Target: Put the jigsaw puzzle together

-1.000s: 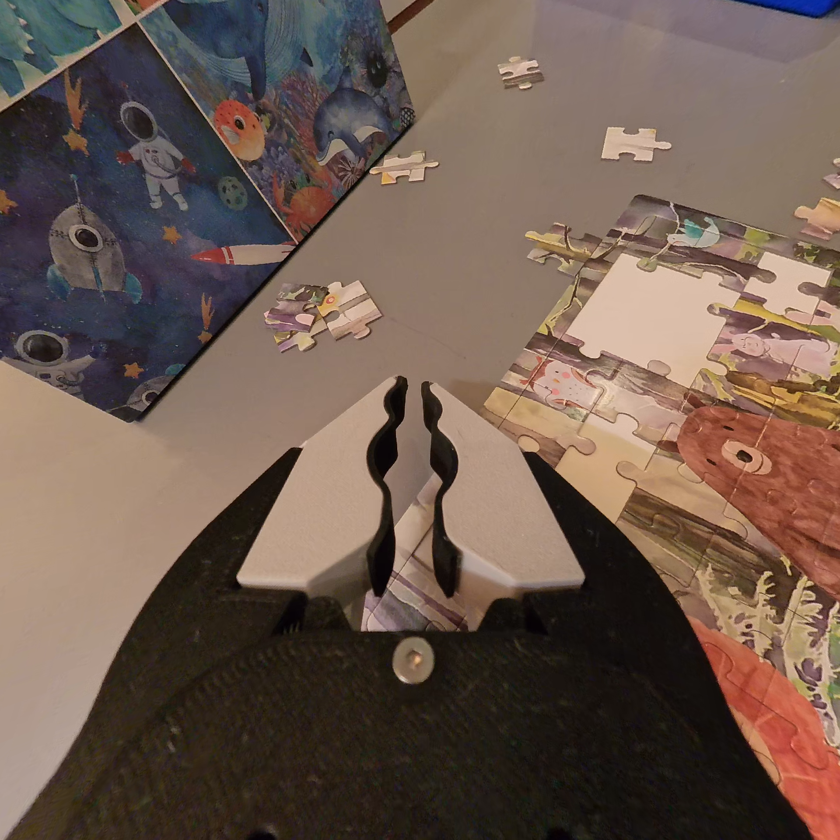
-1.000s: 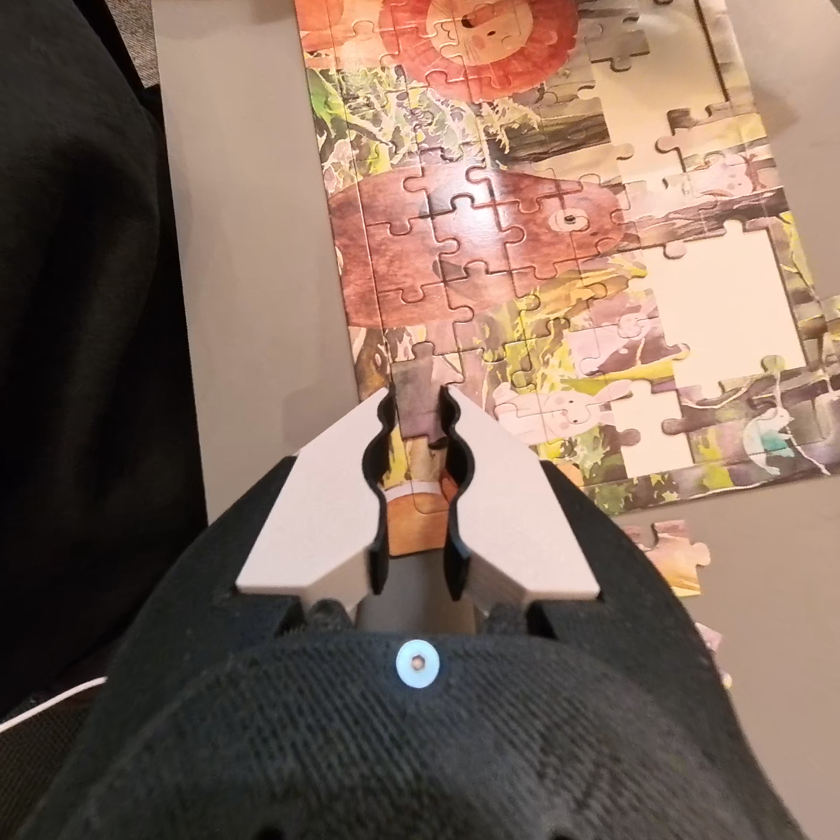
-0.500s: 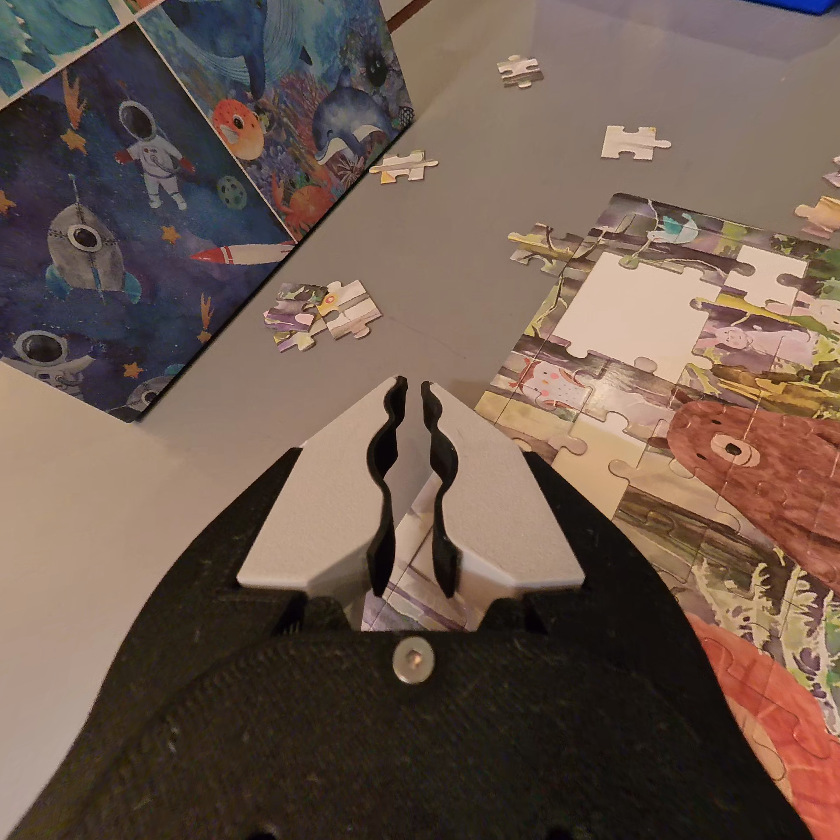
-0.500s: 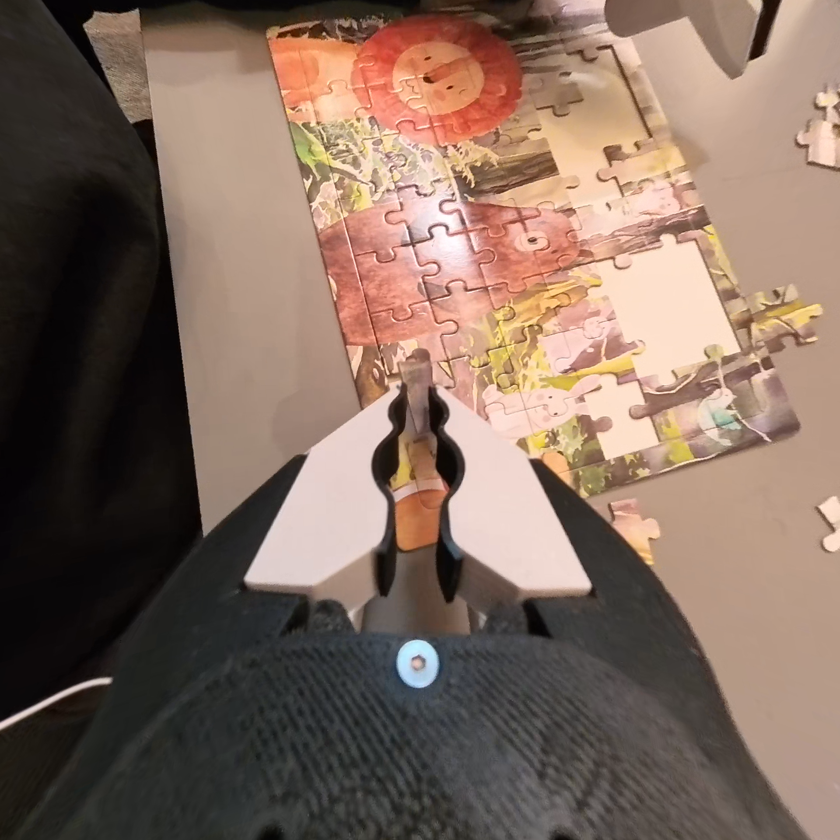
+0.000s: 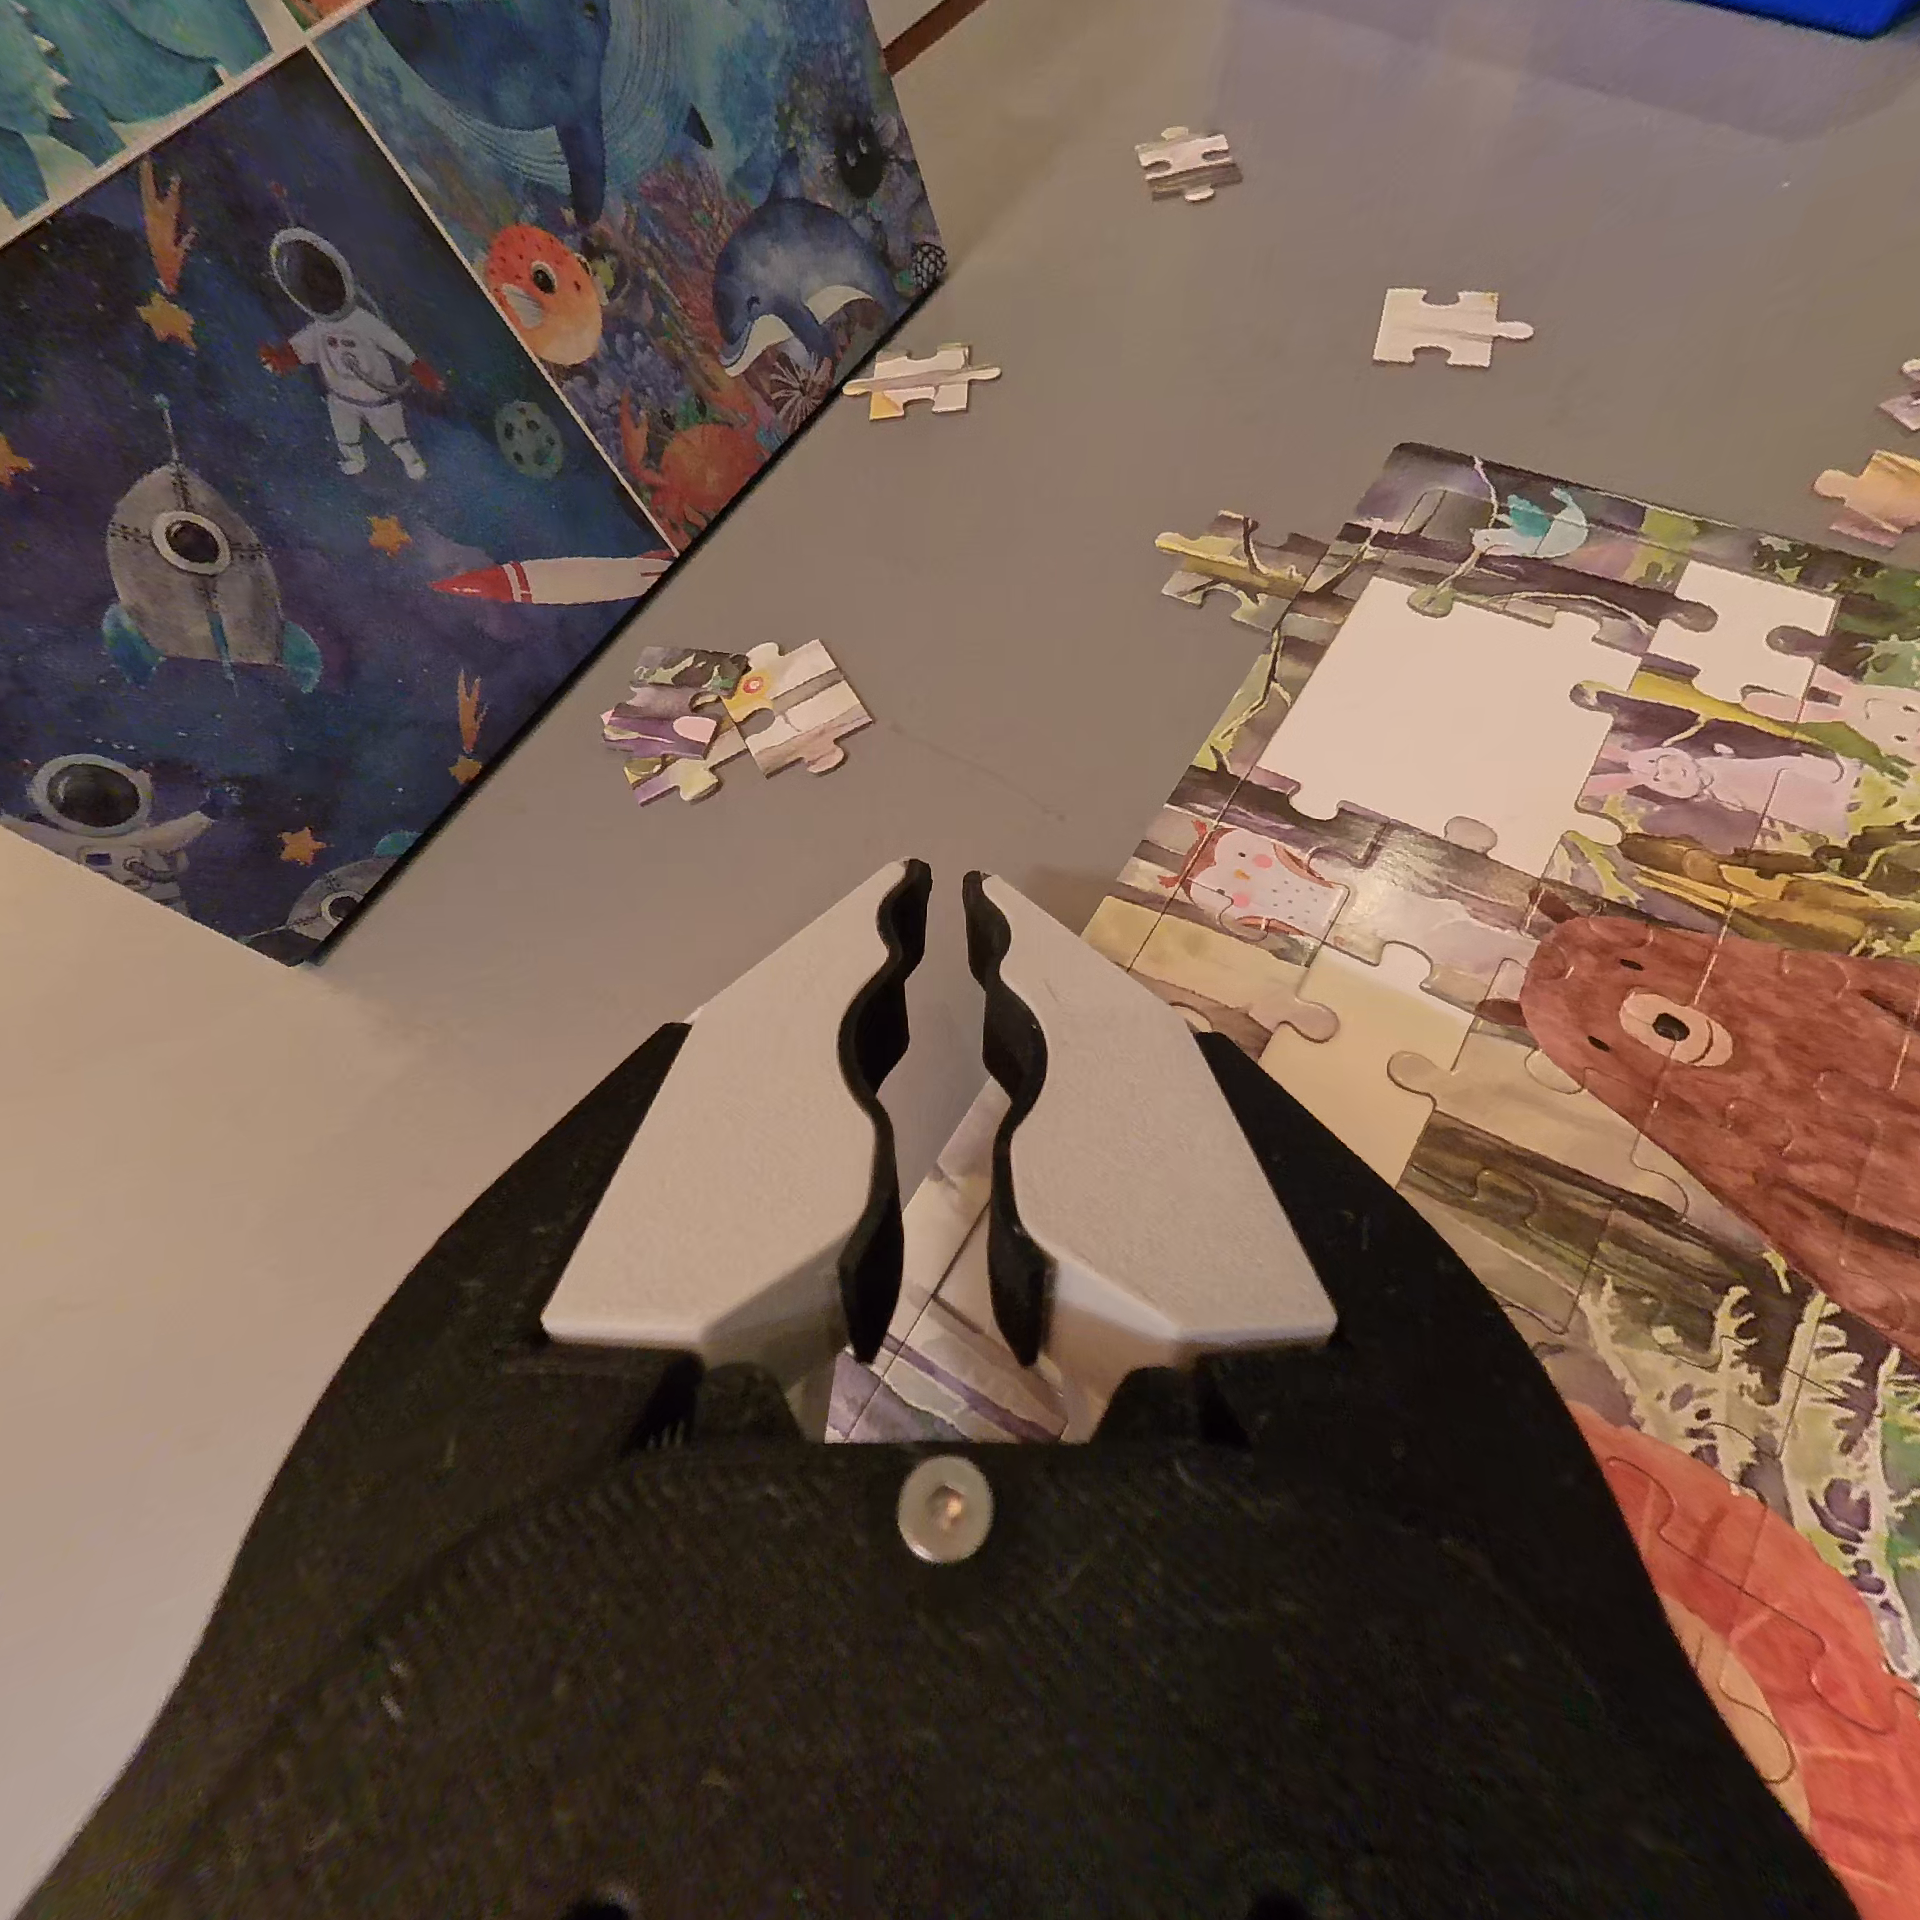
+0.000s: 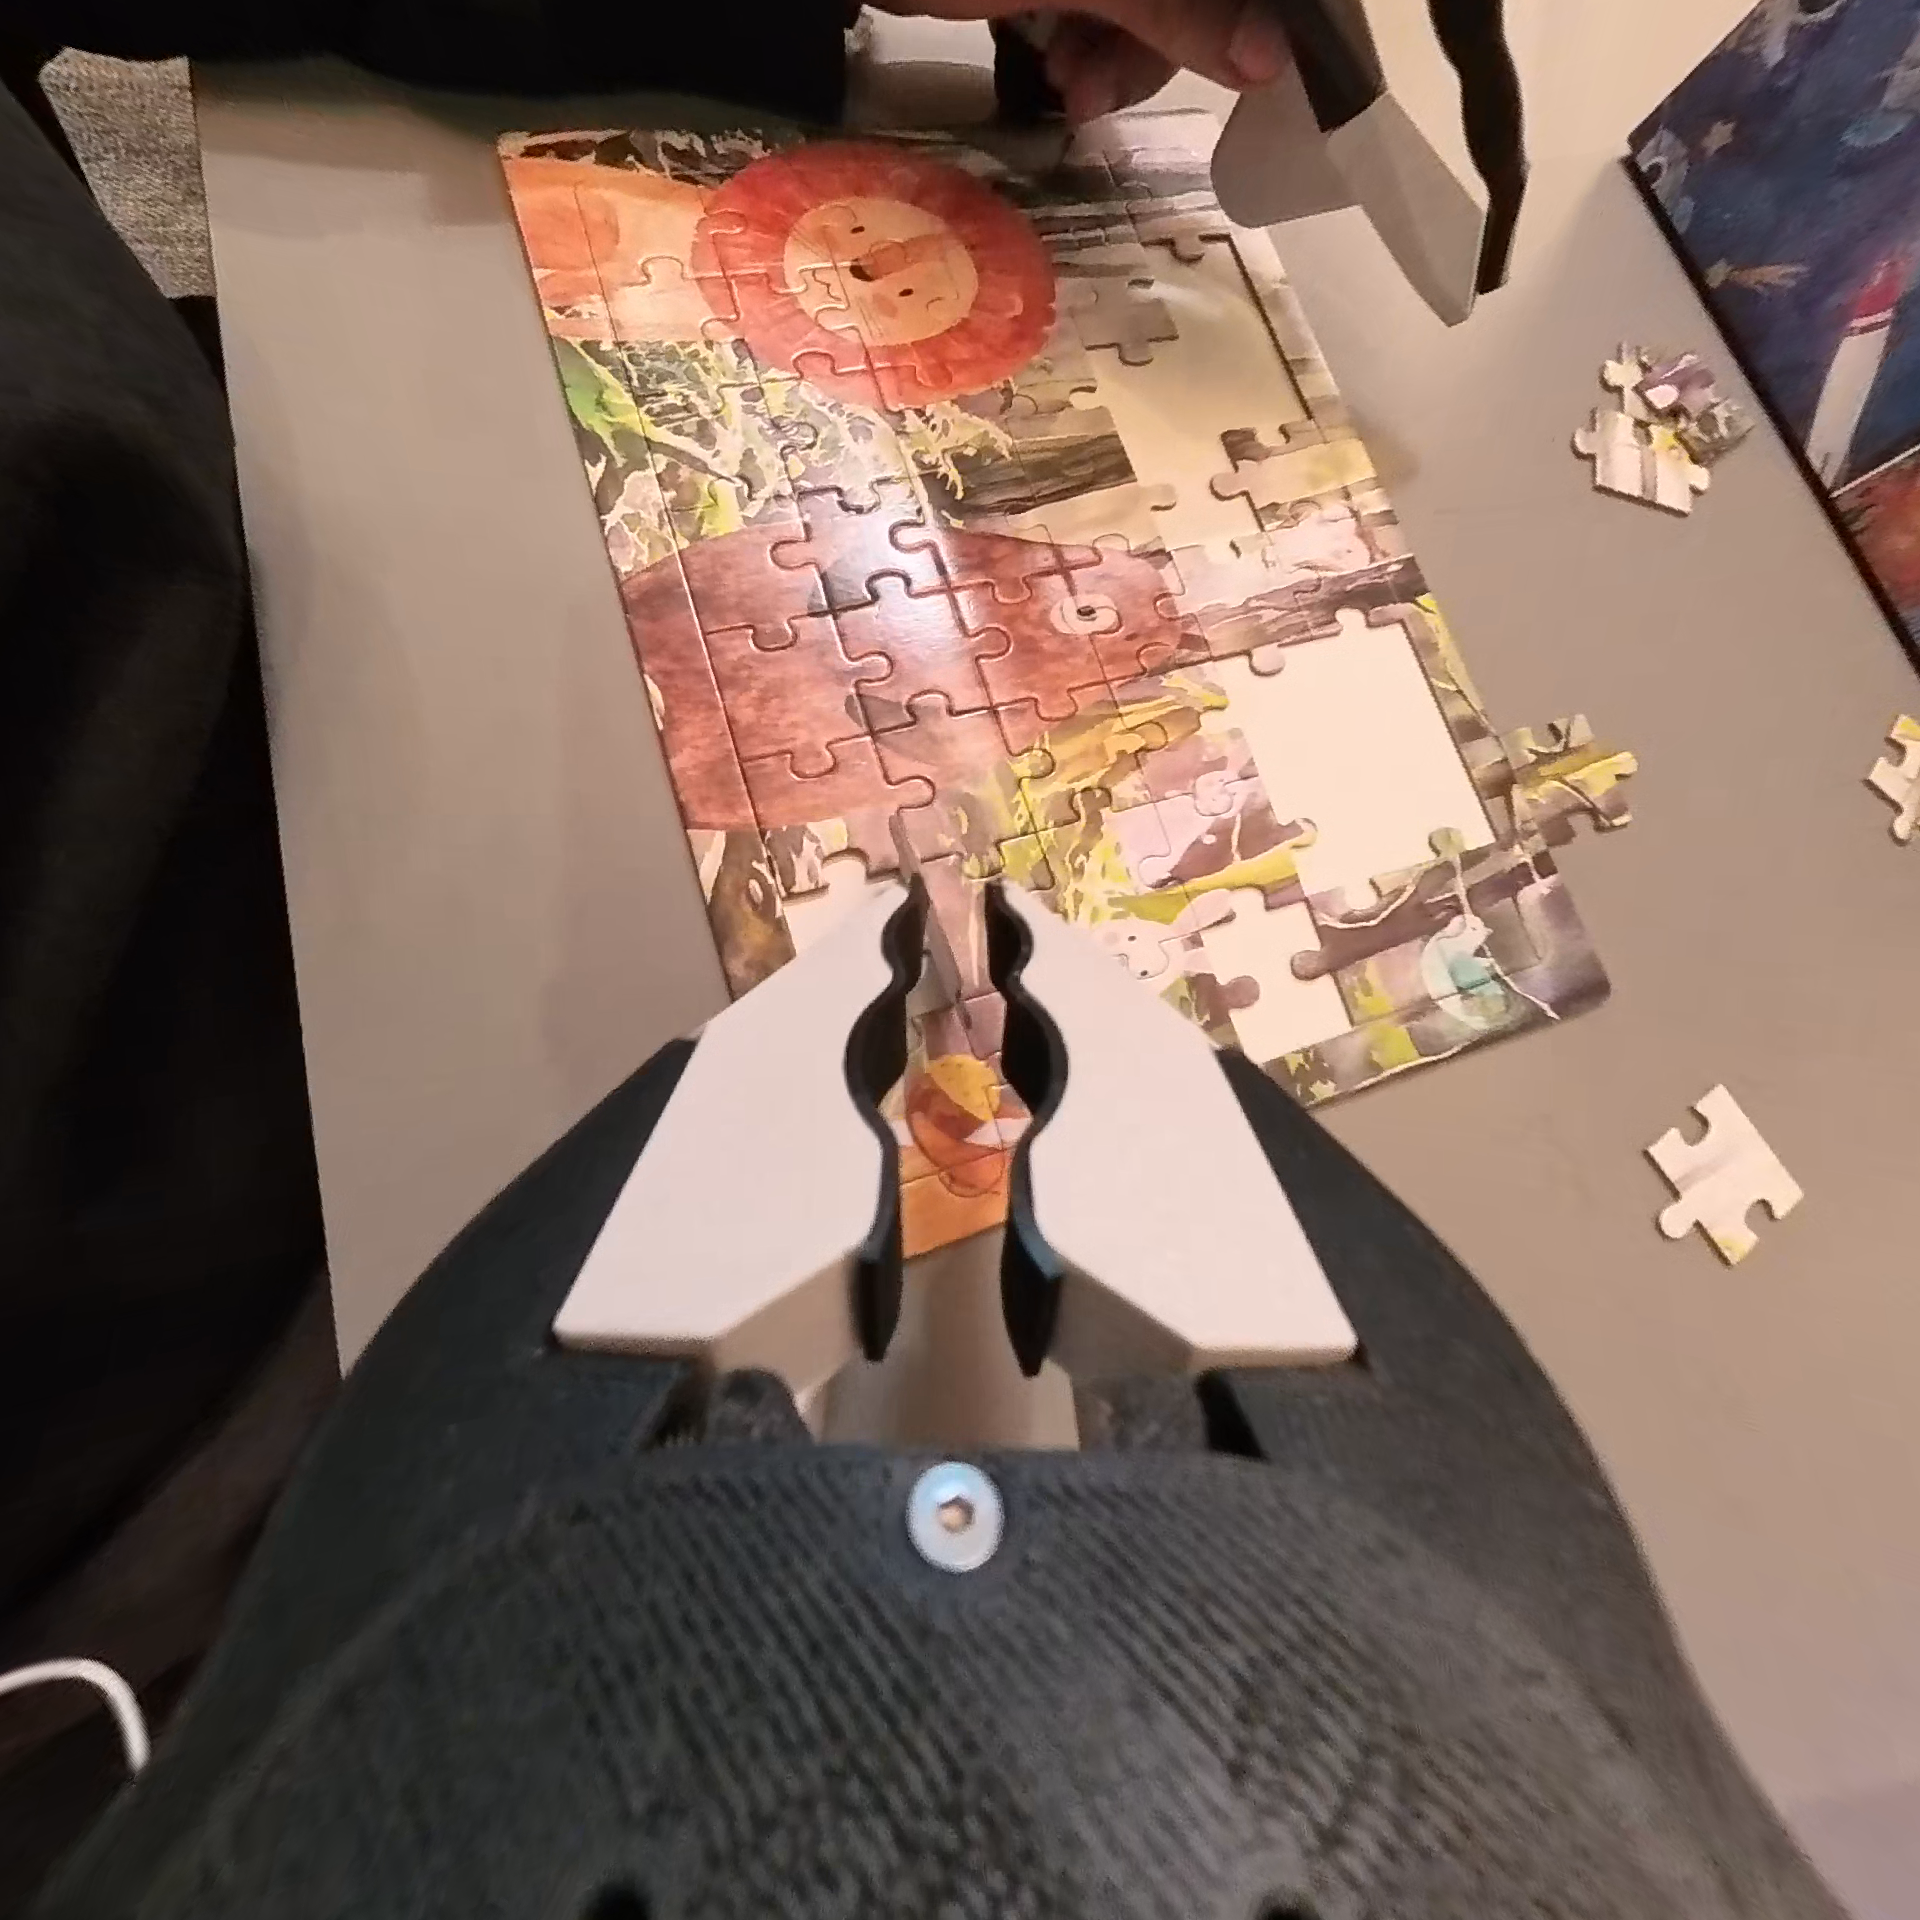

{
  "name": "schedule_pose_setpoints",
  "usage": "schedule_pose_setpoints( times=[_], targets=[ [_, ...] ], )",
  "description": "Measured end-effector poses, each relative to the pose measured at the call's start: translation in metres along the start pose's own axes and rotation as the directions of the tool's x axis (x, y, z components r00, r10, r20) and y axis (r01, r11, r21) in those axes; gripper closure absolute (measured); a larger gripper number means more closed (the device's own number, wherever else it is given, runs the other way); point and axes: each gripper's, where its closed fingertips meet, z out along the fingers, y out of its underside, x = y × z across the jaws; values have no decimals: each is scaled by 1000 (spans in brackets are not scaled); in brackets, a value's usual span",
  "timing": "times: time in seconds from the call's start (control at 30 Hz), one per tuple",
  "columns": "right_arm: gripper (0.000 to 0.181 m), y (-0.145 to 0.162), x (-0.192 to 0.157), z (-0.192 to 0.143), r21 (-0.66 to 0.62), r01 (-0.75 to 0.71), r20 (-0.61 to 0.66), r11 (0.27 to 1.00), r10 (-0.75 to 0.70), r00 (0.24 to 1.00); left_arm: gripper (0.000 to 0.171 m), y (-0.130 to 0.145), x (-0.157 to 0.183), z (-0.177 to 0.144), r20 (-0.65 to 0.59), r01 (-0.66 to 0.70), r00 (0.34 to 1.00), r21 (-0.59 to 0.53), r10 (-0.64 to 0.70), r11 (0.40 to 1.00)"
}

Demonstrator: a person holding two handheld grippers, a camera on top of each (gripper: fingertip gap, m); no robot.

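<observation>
The partly built animal jigsaw lies flat on the grey table, with a large bare gap near its far end. My left gripper hovers over the puzzle's near left corner, its jaws nearly together with nothing between them. In the right wrist view the jigsaw lies ahead. My right gripper is shut on a purple-brown puzzle piece and holds it above the puzzle's near edge. The left gripper shows at the top right there, held in a hand.
Loose pieces lie around: a cluster, singles, a white-backed one. A picture box with space and sea art stands at the left. Dark clothing borders the table edge. About 20 cm separates my left fingertips from my right. The right tips stand about 8 cm off the jigsaw.
My right gripper closed on a piece at the puzzle's near edge and lifted back with it, so more of the table shows. The left gripper has hardly moved.
</observation>
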Motion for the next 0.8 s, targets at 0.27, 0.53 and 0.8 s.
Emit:
schedule_pose_setpoints(
  times=[0.27,0.53,0.8],
  targets=[
    [170,6,-1,3,-35,-12,21,999,13,1000,167,0,0,0,0,-1,1000,0,1,1000],
    [181,18,-5,12,-107,-4,20,994,6,1000,166,0,-1,0,0,0,1000,1,0,1000],
    [181,-8,23,-3,28,23,-88,999,-20,996,166,0,-2,1,1,-1,1000,-1,1,1000]
  ],
)
